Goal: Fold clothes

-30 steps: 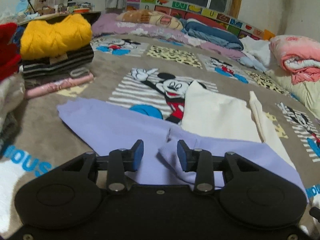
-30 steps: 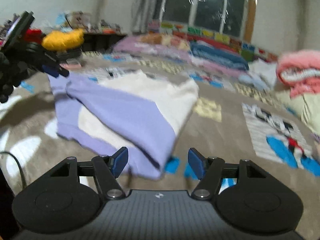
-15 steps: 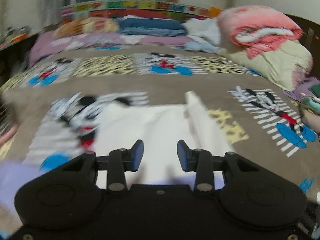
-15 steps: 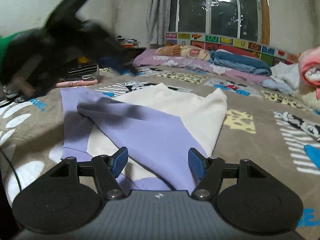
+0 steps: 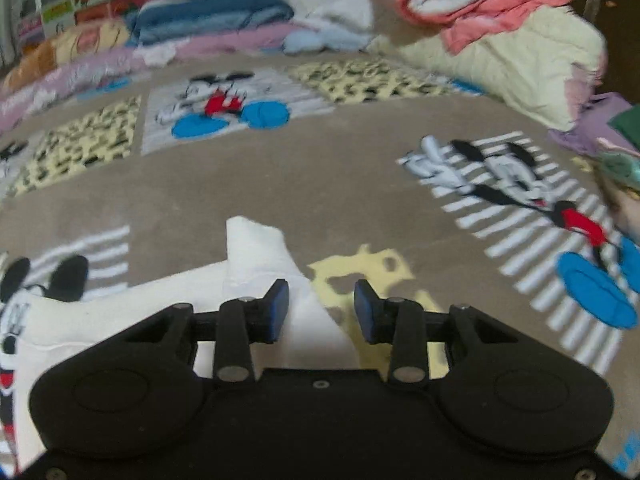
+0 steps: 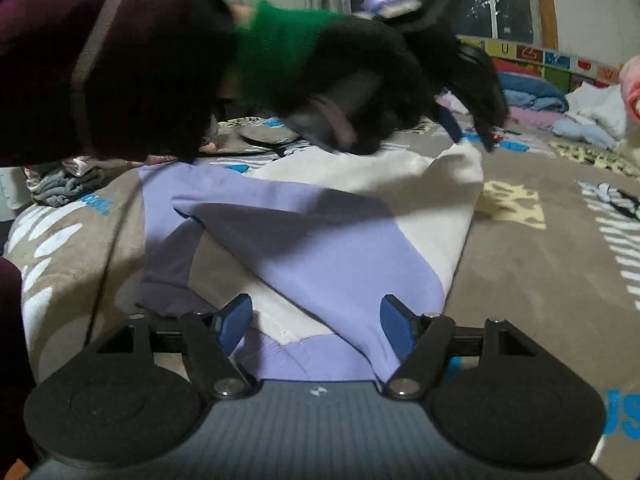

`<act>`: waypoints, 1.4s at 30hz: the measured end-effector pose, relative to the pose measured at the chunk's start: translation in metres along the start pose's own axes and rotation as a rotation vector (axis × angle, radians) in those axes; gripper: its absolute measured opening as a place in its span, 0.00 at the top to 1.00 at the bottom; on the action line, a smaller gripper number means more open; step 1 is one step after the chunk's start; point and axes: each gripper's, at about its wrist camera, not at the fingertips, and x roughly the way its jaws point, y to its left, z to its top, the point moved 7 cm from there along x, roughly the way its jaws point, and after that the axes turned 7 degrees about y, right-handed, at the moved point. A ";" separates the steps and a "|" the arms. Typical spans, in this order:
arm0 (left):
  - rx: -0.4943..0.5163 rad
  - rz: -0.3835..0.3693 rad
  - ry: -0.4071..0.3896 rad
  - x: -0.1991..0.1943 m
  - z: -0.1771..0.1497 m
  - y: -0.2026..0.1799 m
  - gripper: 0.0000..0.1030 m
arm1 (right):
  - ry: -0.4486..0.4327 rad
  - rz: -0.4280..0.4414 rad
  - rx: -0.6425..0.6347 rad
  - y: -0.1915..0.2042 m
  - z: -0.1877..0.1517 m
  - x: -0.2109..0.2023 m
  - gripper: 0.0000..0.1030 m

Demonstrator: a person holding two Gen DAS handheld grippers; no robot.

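Note:
A cream and lavender sweatshirt lies flat on the bed. In the right wrist view its cream body is crossed by a folded-in lavender sleeve. My right gripper hovers low over the near lavender hem. Its jaws are opening, the cloth lies under the gap, and the pads press on nothing. My left gripper, held by a gloved hand with a green cuff, reaches the shirt's far cream corner. In the left wrist view the left gripper stands open above that cream corner, gripping nothing.
The bed cover is brown with cartoon mouse prints. Pink and cream blankets are heaped at the far right, with folded bedding along the back. Loose clothes lie at the right edge. Grey folded clothes sit at the left.
My left gripper has swung right, from over the lavender sleeve to the cream far corner. The right gripper has dipped toward the near hem and its jaws have widened.

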 end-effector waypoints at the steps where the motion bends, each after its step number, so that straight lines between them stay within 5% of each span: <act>1: -0.051 0.014 0.035 0.013 0.002 0.011 0.66 | 0.003 0.007 0.005 -0.001 0.000 0.001 0.30; 4: -0.230 -0.099 0.041 0.020 0.006 0.034 0.66 | 0.015 0.027 0.017 -0.002 0.000 0.003 0.28; 13: -0.384 -0.238 -0.015 0.010 0.012 0.051 0.67 | 0.024 0.032 0.010 0.000 -0.002 0.004 0.25; 20: -0.376 -0.207 -0.077 -0.048 -0.005 0.068 0.55 | 0.013 0.032 0.013 -0.001 -0.001 0.003 0.26; 34: -0.499 -0.114 -0.160 -0.194 -0.149 0.136 0.44 | -0.053 -0.029 -0.024 0.000 0.005 -0.032 0.25; 40: -0.622 -0.098 -0.176 -0.226 -0.216 0.155 0.44 | -0.109 -0.067 -0.038 0.000 0.007 -0.044 0.25; 42: -0.659 -0.090 -0.175 -0.229 -0.232 0.160 0.44 | -0.067 -0.061 -0.055 0.005 0.003 -0.035 0.25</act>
